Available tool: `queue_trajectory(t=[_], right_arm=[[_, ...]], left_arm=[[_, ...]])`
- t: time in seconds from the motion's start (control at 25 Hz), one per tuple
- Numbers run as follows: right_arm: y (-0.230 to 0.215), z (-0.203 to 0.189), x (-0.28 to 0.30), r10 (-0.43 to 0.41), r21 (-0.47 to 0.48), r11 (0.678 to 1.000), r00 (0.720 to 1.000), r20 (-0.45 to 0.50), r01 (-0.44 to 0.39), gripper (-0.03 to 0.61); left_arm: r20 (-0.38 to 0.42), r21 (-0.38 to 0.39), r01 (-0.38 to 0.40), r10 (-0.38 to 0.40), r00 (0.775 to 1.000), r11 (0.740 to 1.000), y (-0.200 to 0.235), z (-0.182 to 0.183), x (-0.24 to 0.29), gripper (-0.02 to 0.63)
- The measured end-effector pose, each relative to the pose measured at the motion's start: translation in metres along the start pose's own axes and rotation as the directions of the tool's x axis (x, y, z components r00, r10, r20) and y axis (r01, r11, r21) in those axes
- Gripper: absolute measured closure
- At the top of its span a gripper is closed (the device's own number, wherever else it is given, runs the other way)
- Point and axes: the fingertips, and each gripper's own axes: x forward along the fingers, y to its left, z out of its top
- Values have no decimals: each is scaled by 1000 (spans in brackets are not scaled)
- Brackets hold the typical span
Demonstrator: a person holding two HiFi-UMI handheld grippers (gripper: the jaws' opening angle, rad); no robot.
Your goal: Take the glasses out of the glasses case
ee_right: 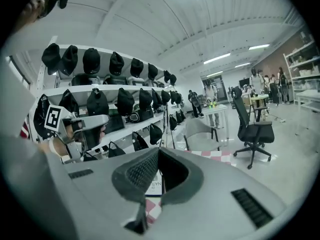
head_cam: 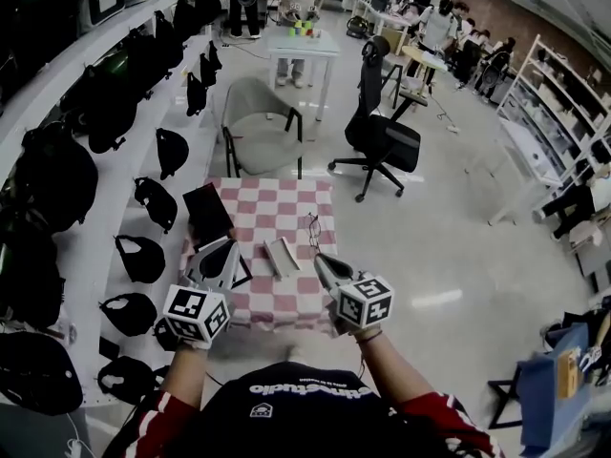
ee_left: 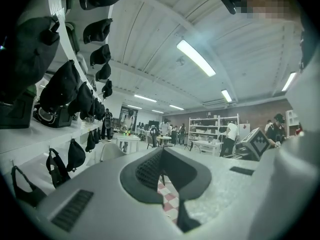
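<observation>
Left tongs (head_cam: pixel 225 252) and right tongs (head_cam: pixel 321 260) both closed, empty. Glasses (head_cam: pixel 313 229) just beyond right tongs: probably light and fragile, so grip the bridge gently.

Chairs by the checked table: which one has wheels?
The black chair, on the right. It has a star-shaped foot with wheels; the grey chair has plain straight legs.

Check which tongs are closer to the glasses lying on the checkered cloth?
Right. The right tongs sit just below the glasses in the head view; the left tongs are beyond the glasses case, farther left.
</observation>
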Motion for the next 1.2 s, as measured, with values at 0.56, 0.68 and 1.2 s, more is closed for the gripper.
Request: queue_trajectory(t=[0.56, 0.68, 1.2], right_arm=[[26, 46, -42, -39, -10, 999, 987, 157, 41, 569], [33, 55, -52, -41, -17, 999, 982, 186, 45, 569], [49, 75, -85, -76, -48, 995, 959, 273, 93, 569]], left_arm=[[41, 16, 26, -27, 999, 1000, -10, 24, -17, 607], [49, 18, 27, -28, 998, 999, -11, 27, -21, 607], [78, 18, 19, -21, 997, 1000, -16, 38, -41, 607]])
